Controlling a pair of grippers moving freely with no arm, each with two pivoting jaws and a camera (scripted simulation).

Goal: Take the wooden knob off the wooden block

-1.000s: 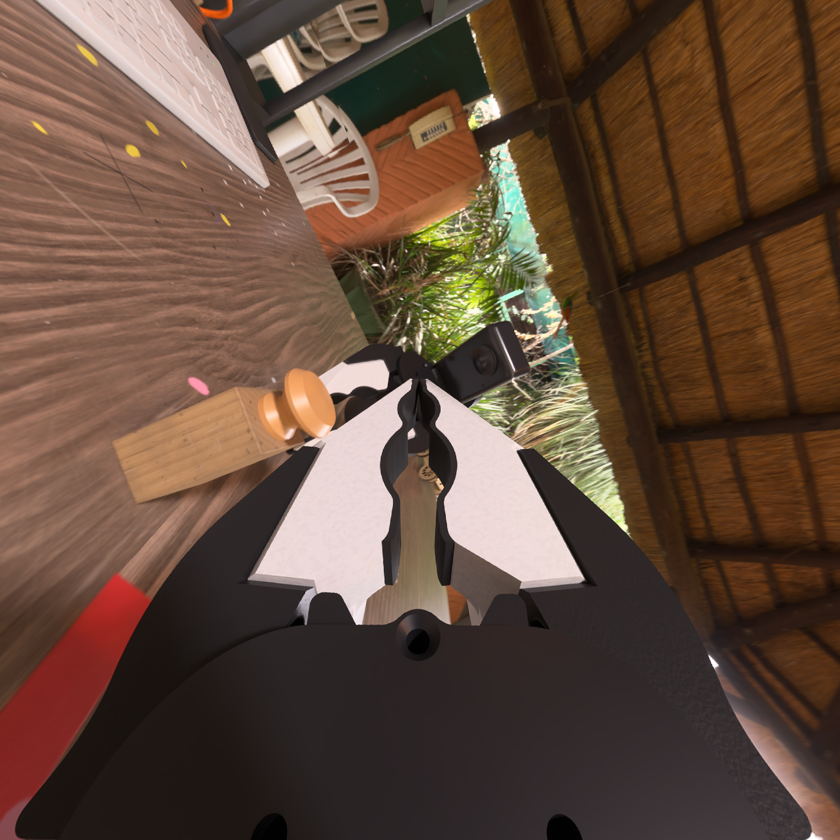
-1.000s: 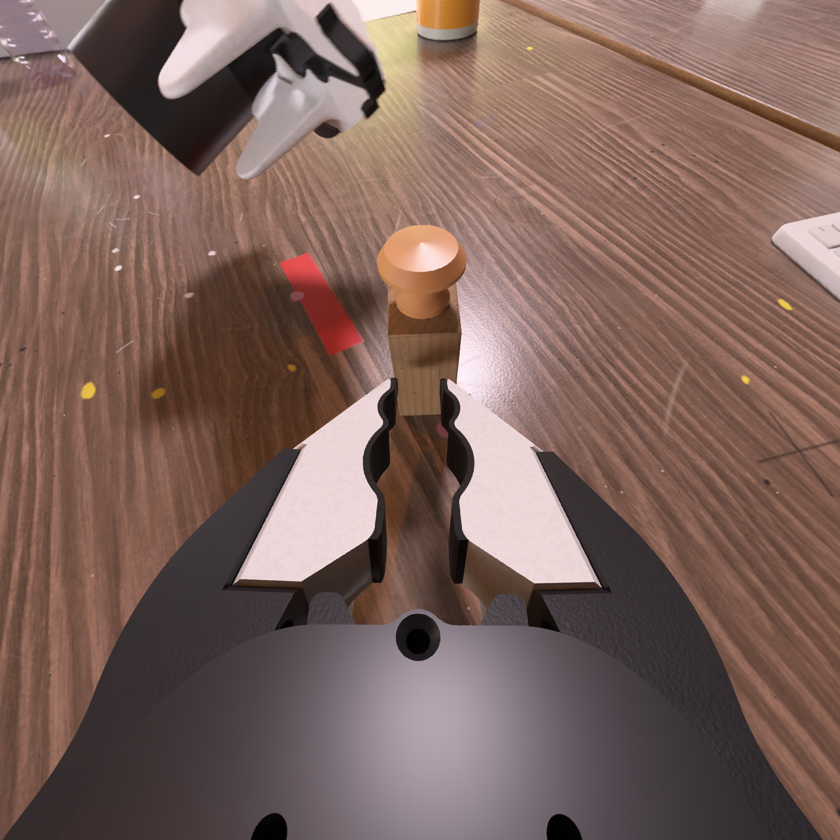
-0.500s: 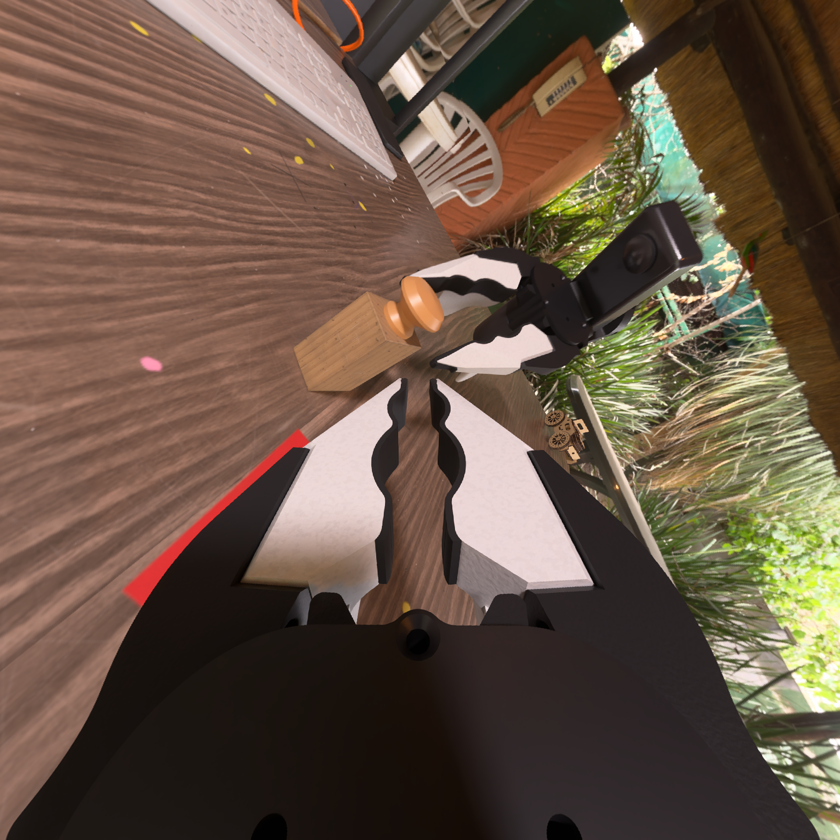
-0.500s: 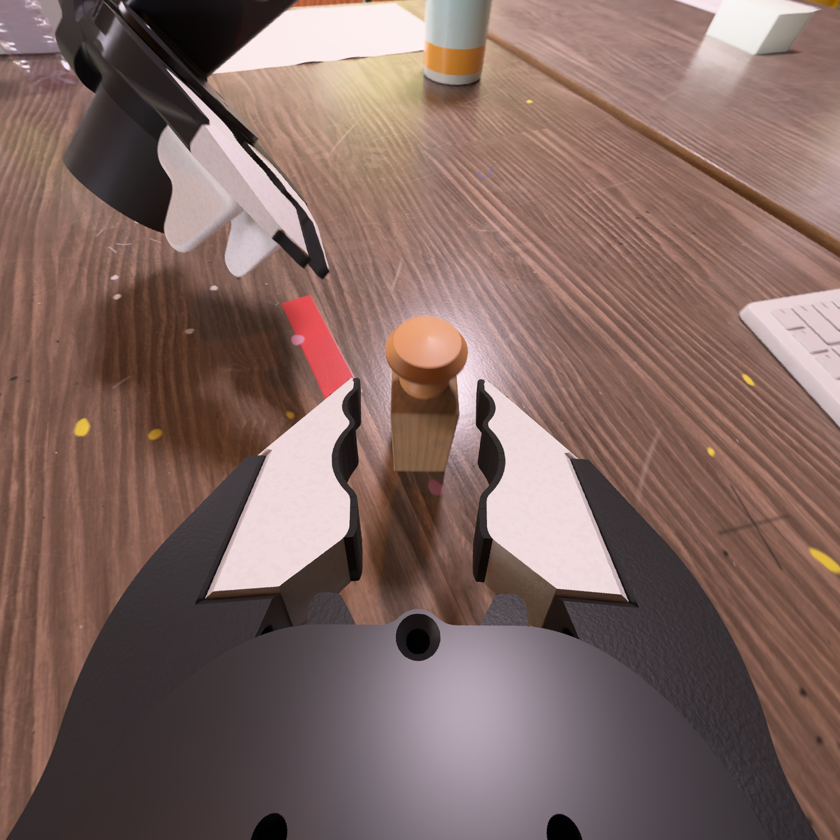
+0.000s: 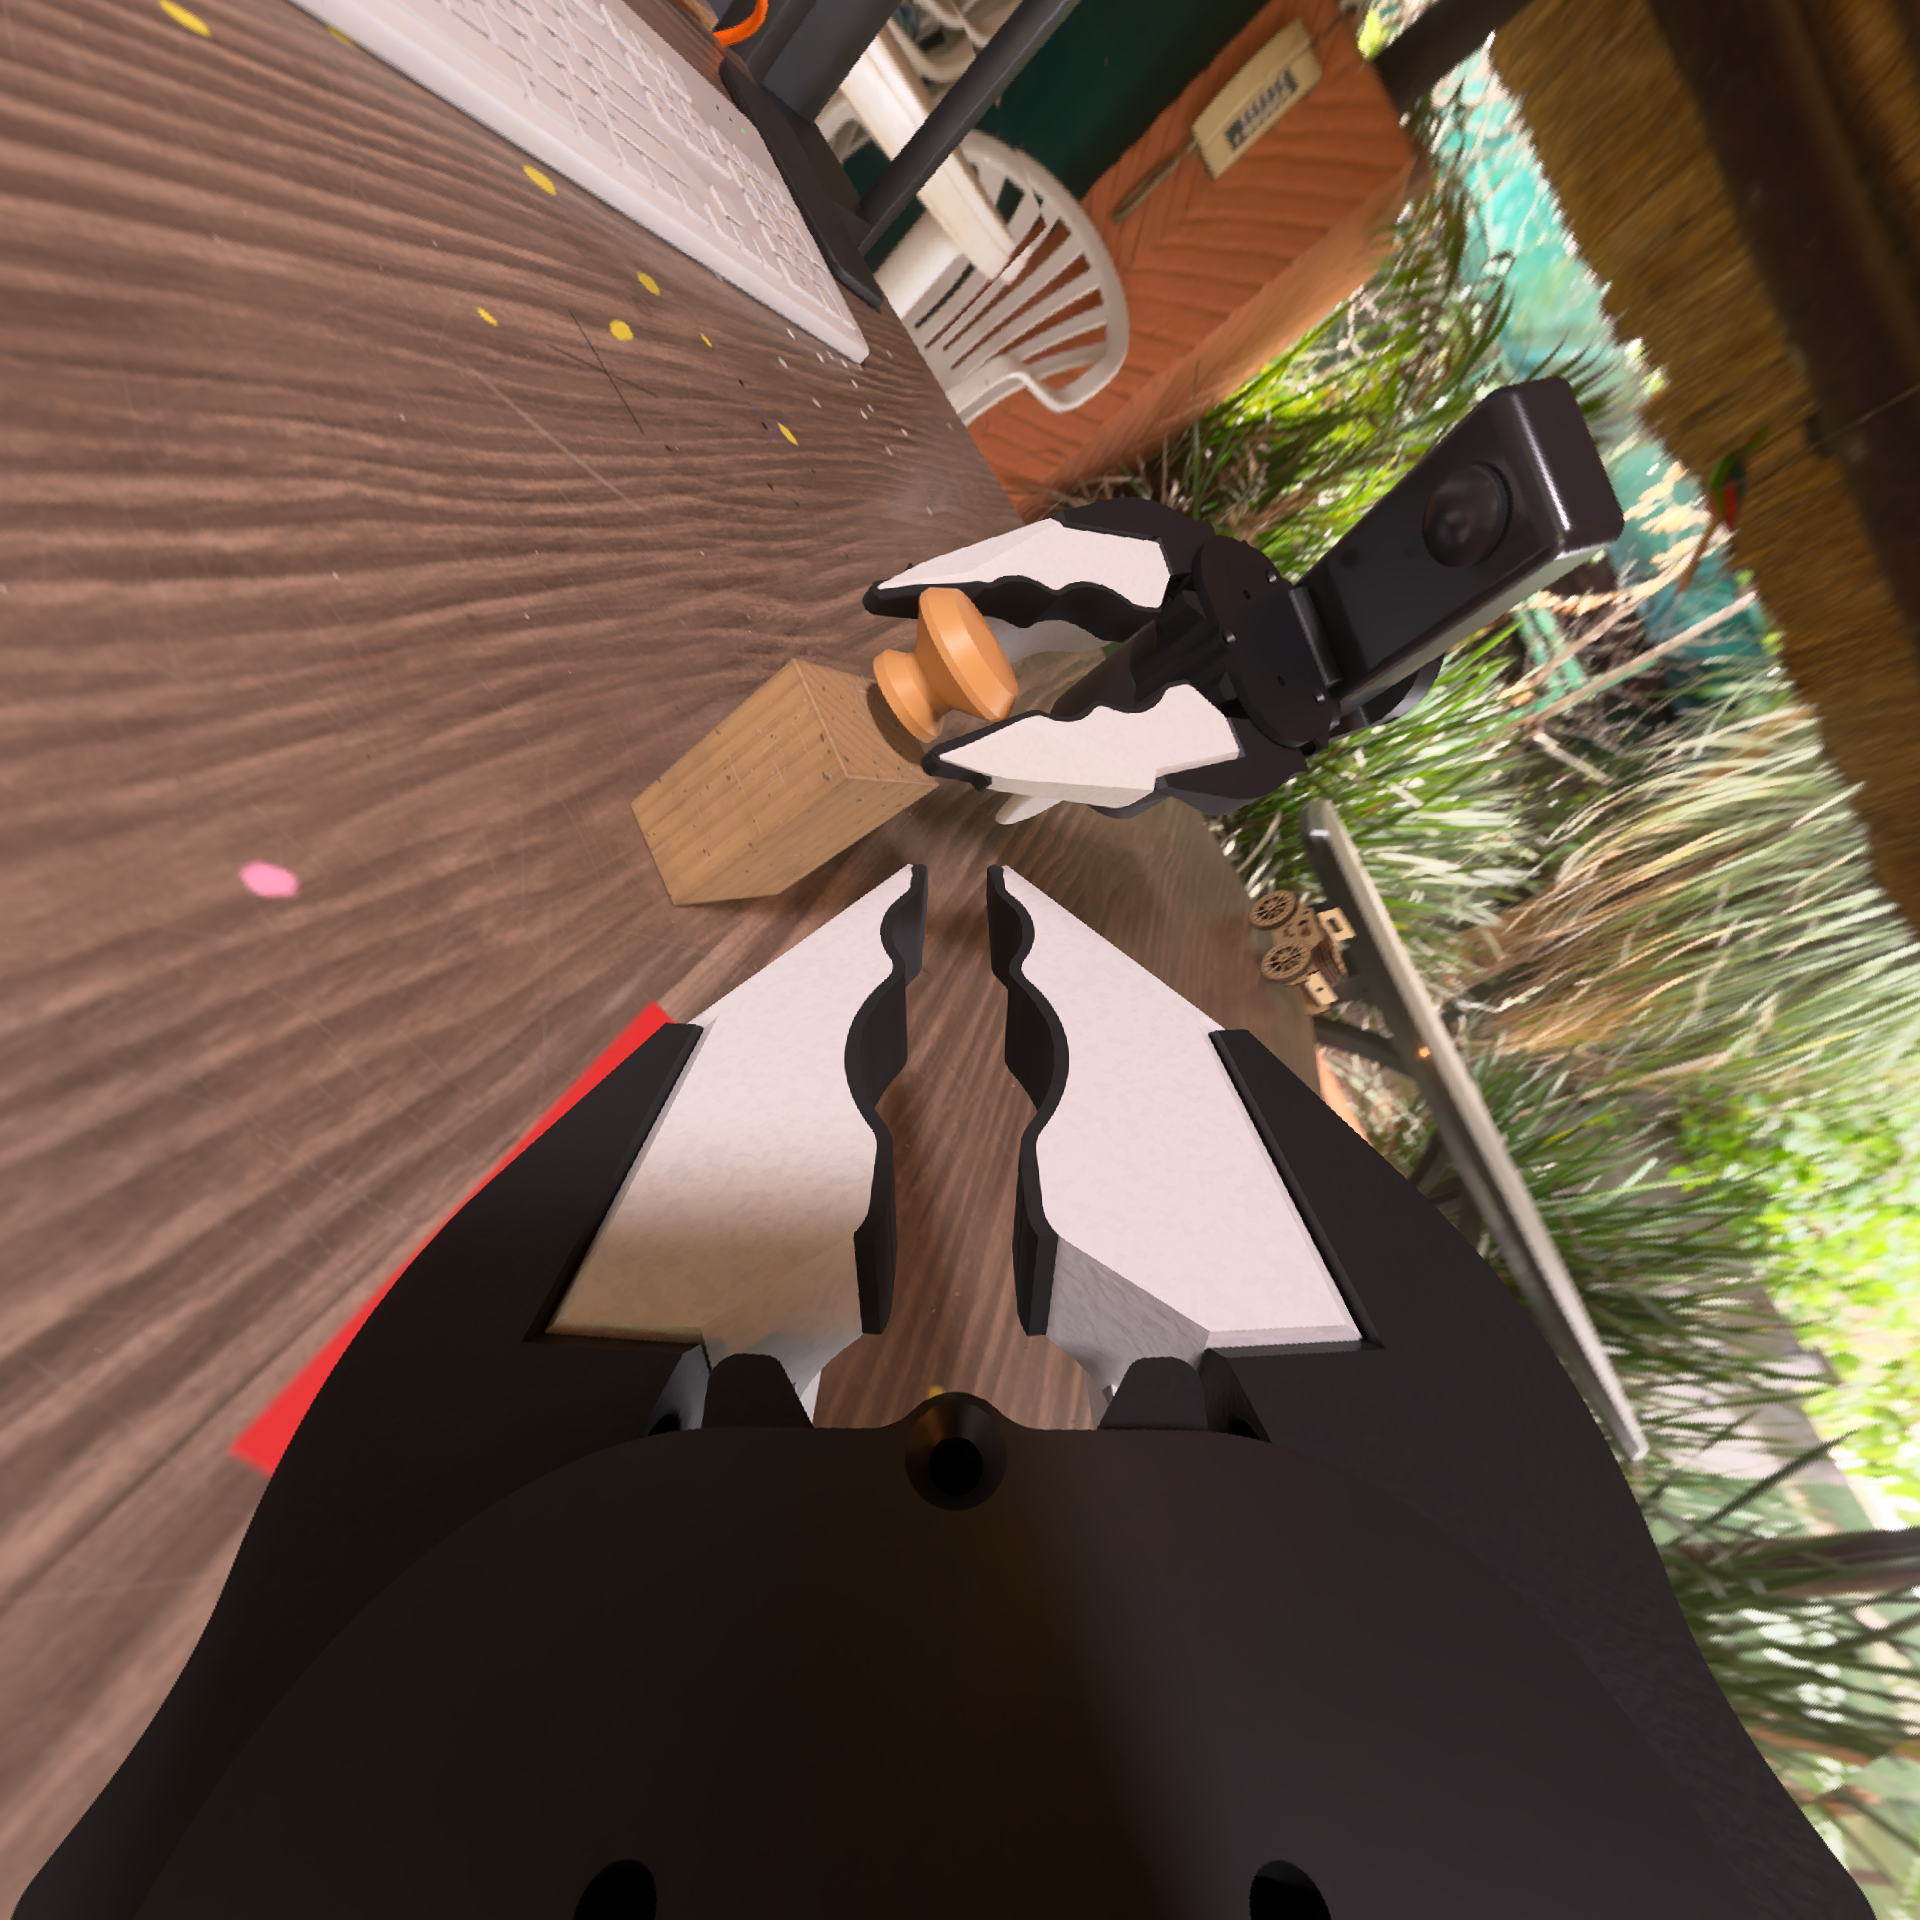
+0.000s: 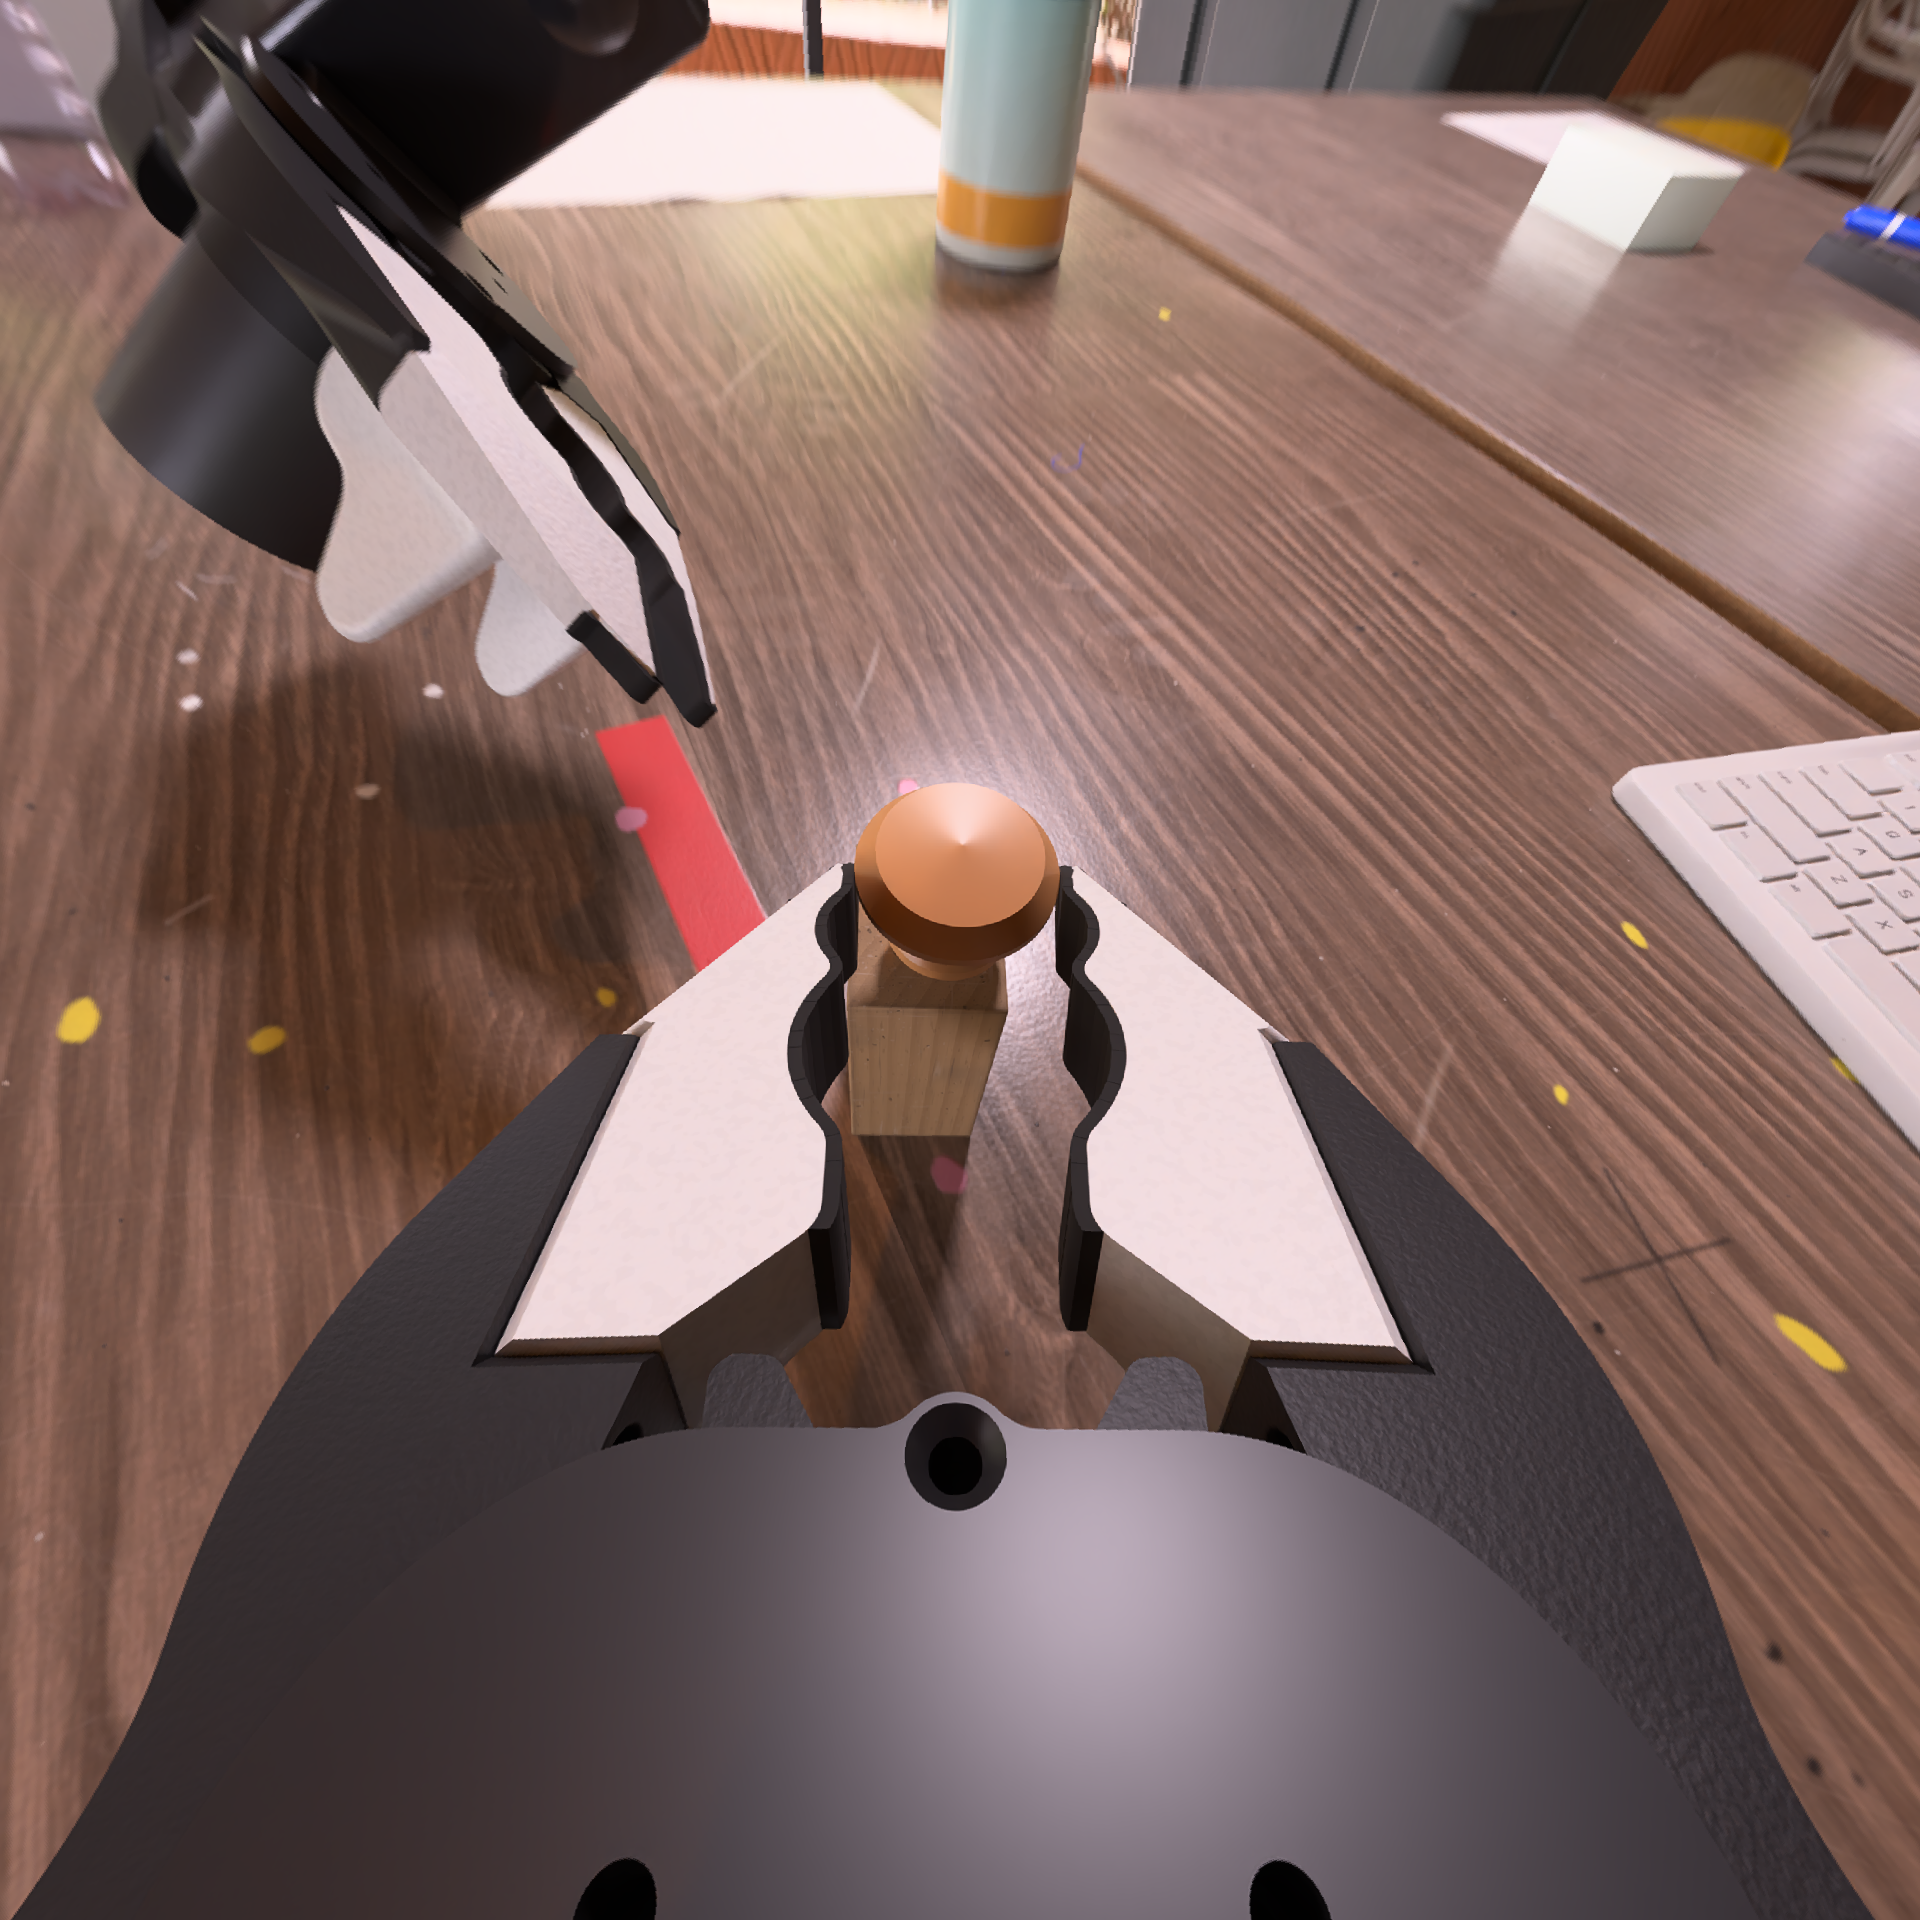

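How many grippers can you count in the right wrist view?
2: the right gripper low in the middle, jaws flanking the wooden knob; the left gripper upper left, above the table.

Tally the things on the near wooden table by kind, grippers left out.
Wooden knob: 1
Wooden block: 1
Keyboard: 1
Red strip: 1
Pale blue and orange cylinder: 1
White sheet: 1
Total: 6
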